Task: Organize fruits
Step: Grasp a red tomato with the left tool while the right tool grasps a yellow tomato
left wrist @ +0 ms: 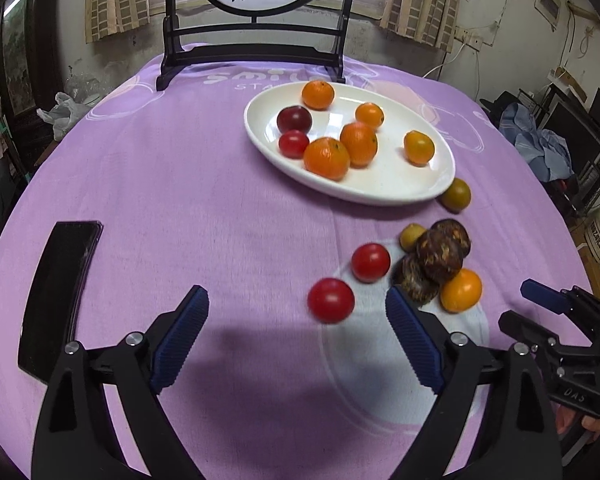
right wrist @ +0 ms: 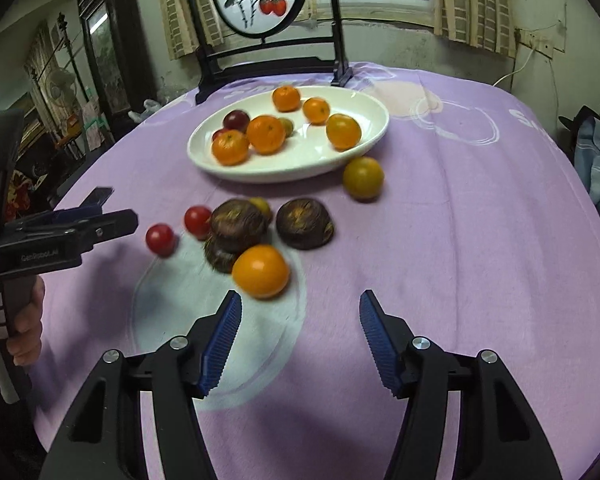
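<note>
A white oval plate holds several oranges and a few dark red fruits. On the purple cloth in front of it lie two red tomatoes, dark brown fruits, an orange and a greenish fruit by the plate's rim. My left gripper is open and empty just before the nearest tomato. My right gripper is open and empty, its left finger close to the orange.
A black phone lies at the left of the table. A dark wooden screen stand with a painted round panel stands at the back edge. The table drops off at the left and right, with room clutter beyond.
</note>
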The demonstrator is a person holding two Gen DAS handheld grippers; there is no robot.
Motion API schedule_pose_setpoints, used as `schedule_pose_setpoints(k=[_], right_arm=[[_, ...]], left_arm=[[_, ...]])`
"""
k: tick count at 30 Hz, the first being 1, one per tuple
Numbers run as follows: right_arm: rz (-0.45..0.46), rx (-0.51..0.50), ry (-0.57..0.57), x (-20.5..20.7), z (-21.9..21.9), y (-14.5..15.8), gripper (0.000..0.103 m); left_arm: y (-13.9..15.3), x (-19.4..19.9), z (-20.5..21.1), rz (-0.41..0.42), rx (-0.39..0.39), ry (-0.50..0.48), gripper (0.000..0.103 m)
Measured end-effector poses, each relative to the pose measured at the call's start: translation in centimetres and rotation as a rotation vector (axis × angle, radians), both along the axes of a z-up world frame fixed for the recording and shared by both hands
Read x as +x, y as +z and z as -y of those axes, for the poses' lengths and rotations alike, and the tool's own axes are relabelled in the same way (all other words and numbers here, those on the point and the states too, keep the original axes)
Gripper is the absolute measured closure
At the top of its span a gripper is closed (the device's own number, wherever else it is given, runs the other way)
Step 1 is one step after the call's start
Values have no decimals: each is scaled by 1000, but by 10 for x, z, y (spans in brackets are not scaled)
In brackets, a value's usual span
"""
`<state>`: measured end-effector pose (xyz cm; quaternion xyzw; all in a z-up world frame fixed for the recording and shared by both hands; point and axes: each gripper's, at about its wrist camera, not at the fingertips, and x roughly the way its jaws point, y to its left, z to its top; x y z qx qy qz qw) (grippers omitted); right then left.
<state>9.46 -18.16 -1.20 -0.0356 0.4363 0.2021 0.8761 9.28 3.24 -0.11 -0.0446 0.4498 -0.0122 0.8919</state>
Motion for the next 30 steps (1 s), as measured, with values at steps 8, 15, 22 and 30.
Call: schedule_pose_setpoints(k=[8,15,22,30], right_arm=[[-20,-63,59,-3,-27,-16,41],[-39,-99,49,11,-38,-26,41],[-35,-136,20,30,-46,-27,45],[-4,-88,-15,19,-33,-18,63]], left_arm=[[-15,-8,4,-20,26,-25,14],[-21,-2,1,-19,17,-32,12],[-30,4,-3,-47,-9,-38,11],[-35,8,-3,-49,15,-29,11]])
